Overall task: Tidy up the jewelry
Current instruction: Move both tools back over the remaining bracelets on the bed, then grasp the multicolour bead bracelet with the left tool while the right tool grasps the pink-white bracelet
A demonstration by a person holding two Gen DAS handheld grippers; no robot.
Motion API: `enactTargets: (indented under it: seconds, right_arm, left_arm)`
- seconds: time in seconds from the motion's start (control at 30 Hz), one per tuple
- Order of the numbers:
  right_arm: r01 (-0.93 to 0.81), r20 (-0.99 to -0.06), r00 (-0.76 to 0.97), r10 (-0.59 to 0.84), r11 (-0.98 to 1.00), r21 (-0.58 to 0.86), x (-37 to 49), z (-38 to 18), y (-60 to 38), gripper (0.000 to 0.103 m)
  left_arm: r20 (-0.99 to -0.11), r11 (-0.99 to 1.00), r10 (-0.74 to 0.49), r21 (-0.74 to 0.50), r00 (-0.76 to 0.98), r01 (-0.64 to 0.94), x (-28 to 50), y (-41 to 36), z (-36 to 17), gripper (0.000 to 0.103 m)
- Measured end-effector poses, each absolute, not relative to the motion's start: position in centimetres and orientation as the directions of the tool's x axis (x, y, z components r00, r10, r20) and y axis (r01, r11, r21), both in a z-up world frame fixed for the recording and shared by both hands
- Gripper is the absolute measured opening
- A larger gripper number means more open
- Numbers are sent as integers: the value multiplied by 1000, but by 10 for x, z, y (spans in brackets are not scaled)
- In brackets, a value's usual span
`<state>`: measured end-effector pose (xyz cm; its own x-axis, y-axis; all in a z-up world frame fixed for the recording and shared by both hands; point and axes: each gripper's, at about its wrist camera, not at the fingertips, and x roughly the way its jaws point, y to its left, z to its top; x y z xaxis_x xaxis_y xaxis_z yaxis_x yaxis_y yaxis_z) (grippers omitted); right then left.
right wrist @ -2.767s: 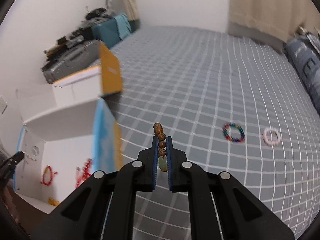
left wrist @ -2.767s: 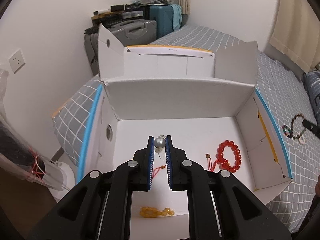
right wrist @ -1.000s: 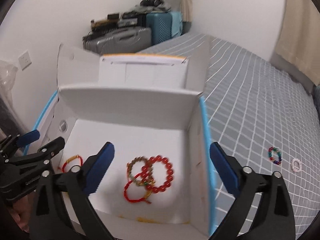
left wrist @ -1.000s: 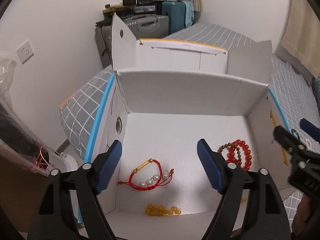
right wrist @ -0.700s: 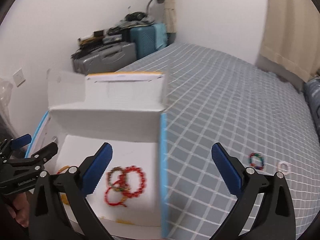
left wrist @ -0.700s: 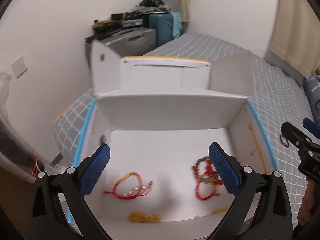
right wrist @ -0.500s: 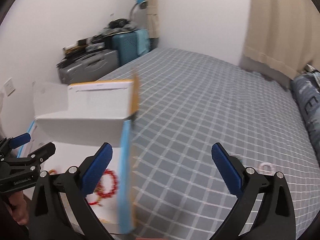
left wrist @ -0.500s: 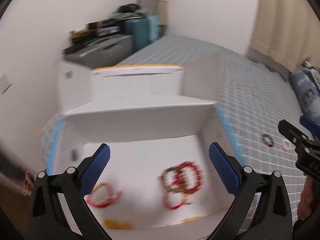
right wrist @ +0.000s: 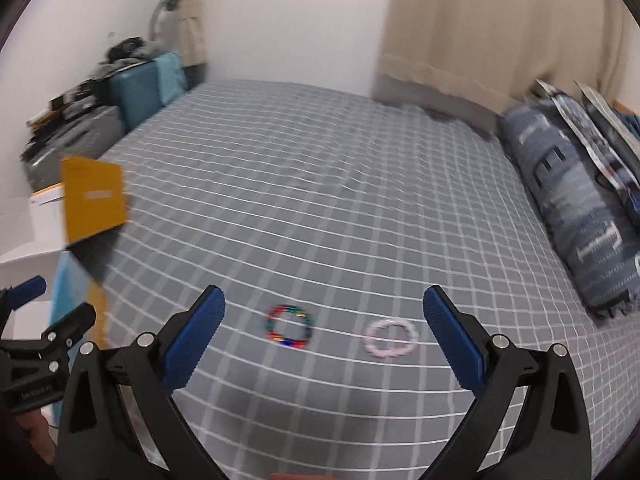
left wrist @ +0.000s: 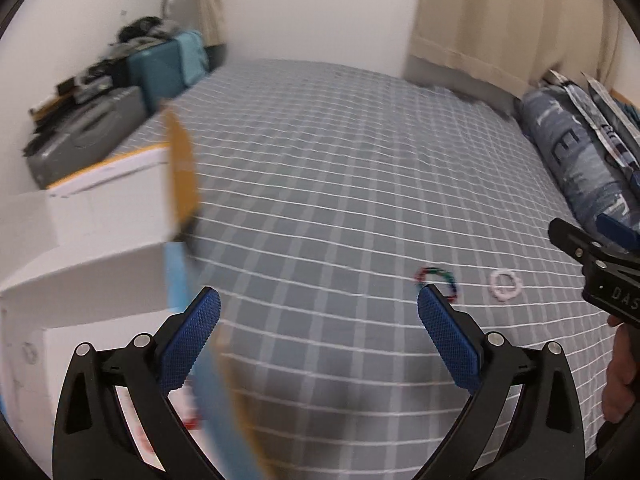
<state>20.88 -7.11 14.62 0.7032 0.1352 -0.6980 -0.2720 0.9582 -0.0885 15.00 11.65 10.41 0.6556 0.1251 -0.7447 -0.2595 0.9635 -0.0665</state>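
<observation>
Both grippers, left gripper [left wrist: 318, 314] and right gripper [right wrist: 324, 312], had jaws released; the multicoloured bracelet [right wrist: 289, 327] at 12 o'clock could slip on the soft bed [right wrist: 320, 184].

Two bracelets lie side by side on the bed [right wrist: 360, 200]: the beaded bracelet [right wrist: 289, 327] to the left, the ring-shaped bracelet [right wrist: 392, 337] just right of it, apart. The open cardboard box [left wrist: 100, 216] sits on the bed's left edge. Suitcases [right wrist: 132, 84] stand behind the box against the wall. Pillows [right wrist: 576, 216] lie along the right side.
</observation>
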Motion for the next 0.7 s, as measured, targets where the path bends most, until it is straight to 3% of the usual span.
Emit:
enactTargets:
  seconds: [0.1, 0.3, 0.4, 0.7]
  right_arm:
    - [-243, -720, 683, 119, 967, -71, 228, 130, -100, 95]
    - [-165, -760, 646, 76, 986, -41, 260, 95, -154, 95]
    - [-136, -778, 626, 57, 990, -36, 270, 78, -167, 95]
    - [-118, -839, 543, 29, 992, -42, 301, 17, -183, 95]
  left_arm:
    - [-765, 970, 64, -102, 641, -219, 176, 88, 91, 97]
    - [-789, 979, 74, -59, 610, -194, 232, 44, 57, 94]
    - [-815, 978, 69, -59, 576, -201, 252, 43, 34, 88]
    - [-875, 976, 64, -45, 480, -212, 292, 50, -32, 90]
